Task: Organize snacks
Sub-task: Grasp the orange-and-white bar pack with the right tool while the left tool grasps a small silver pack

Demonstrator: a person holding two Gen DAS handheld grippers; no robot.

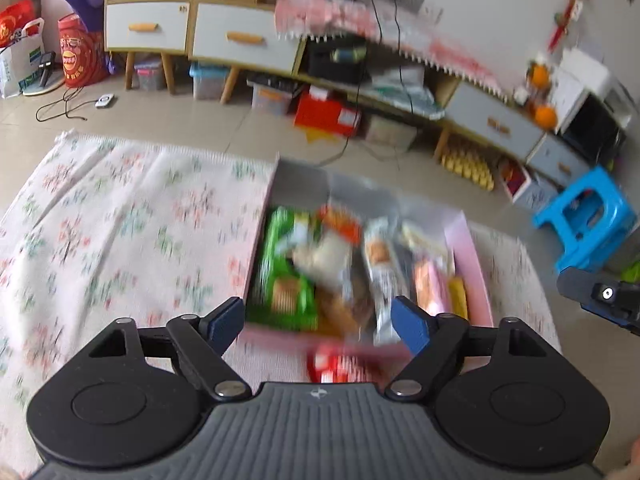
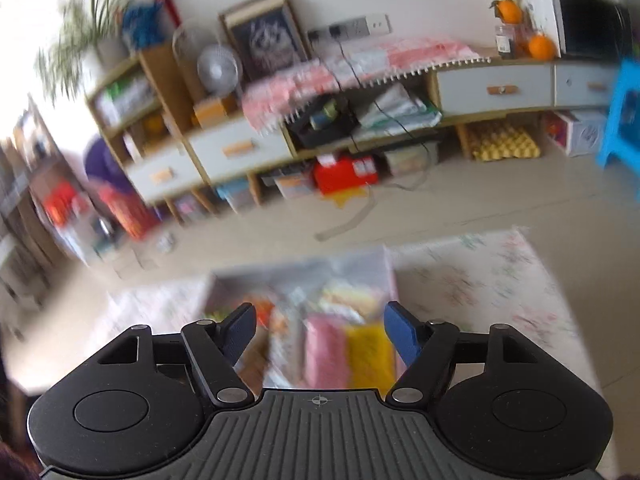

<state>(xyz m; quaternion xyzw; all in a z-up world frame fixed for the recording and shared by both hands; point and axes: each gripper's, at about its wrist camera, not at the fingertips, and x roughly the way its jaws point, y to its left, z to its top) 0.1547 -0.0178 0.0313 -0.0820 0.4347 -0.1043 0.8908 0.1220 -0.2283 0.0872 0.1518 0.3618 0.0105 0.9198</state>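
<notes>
White floral cloth (image 1: 120, 216) covers the table; the pink box (image 1: 472, 264) sits on it toward the far edge, right of centre in the left wrist view. Both views are motion-blurred, so wrapper details are unreadable.

Box contents, largest first:
- green packet (image 1: 284, 268) against the box's left wall, biscuit picture on its near end
- brown-and-white packet (image 1: 332, 272) just right of it, overlapping, with an orange-red packet (image 1: 340, 222) at its far end
- silver-white packet (image 1: 380, 272) in the middle, its near end reaching over the box's near wall
- pink packet (image 1: 428, 284) and yellow packet (image 1: 458, 296) side by side against the right wall; same pair in the right wrist view, pink (image 2: 324, 348), yellow (image 2: 368, 352)

Outside the box: red-and-white packet (image 1: 336, 364) on the cloth, at the box's near wall, partly hidden behind the left gripper body.

Left gripper (image 1: 318, 320): jaws wide, nothing between them, hovering over the box's near edge. Right gripper (image 2: 320, 330): jaws wide, also empty, above the box's (image 2: 390, 276) right half. Its body shows at the right border of the left wrist view.

Blue stool (image 1: 588, 224) on the floor past the table's right edge.
</notes>
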